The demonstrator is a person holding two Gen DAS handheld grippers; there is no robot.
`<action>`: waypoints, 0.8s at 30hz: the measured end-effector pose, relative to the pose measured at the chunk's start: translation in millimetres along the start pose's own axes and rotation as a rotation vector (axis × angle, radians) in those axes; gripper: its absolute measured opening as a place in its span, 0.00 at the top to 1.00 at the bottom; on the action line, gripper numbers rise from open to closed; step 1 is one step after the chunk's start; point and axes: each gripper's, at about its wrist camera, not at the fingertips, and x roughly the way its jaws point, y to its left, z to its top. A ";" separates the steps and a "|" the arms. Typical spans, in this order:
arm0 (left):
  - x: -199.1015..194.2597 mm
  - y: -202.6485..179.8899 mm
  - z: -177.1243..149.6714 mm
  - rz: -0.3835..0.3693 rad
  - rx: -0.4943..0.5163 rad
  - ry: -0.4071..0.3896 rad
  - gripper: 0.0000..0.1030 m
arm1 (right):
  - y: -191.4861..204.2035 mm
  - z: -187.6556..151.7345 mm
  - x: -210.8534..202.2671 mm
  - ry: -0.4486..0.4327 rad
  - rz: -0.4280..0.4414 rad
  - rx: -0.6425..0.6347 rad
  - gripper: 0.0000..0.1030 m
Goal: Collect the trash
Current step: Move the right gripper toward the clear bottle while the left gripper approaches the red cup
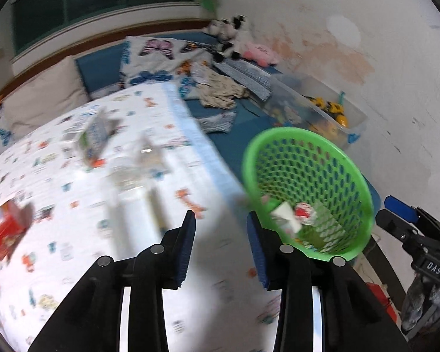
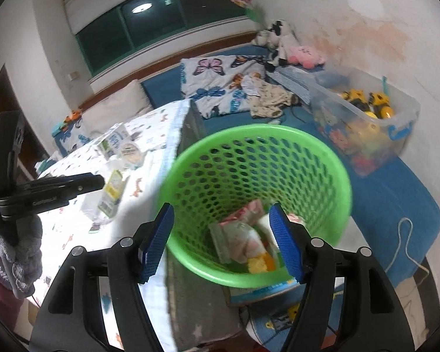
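A green mesh basket (image 1: 308, 158) (image 2: 322, 158) stands beside the table's right edge, with several wrappers and cartons inside (image 2: 246, 234). My left gripper (image 1: 221, 237) is open and empty above the patterned tablecloth (image 1: 73, 193), left of the basket. My right gripper (image 2: 223, 237) is open and empty just above the basket's near rim. On the table lie a red box (image 1: 6, 231), a milk carton (image 1: 95, 139) (image 2: 114, 140), a clear plastic bottle (image 1: 132, 173), a round lidded cup (image 2: 130, 151) and a yellow-green small carton (image 2: 111, 190). The left view is blurred.
A bed with blue mat (image 2: 396, 205), butterfly blanket (image 2: 217, 85), clothes (image 2: 267, 96) and plush toys (image 2: 278, 41) lies behind. A clear toy bin (image 2: 366, 123) stands right of the basket. The left gripper's body (image 2: 44, 193) shows at the right view's left.
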 end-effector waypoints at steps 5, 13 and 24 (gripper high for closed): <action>-25.4 47.7 -12.0 0.063 -0.068 -0.025 0.64 | 31.9 10.8 13.6 0.006 0.033 -0.060 0.31; -63.9 123.4 -30.1 0.165 -0.189 -0.064 0.60 | 83.5 32.8 42.5 0.029 0.098 -0.142 0.29; -99.5 207.1 -55.6 0.280 -0.327 -0.101 0.57 | 150.4 62.3 95.9 0.082 0.178 -0.228 0.30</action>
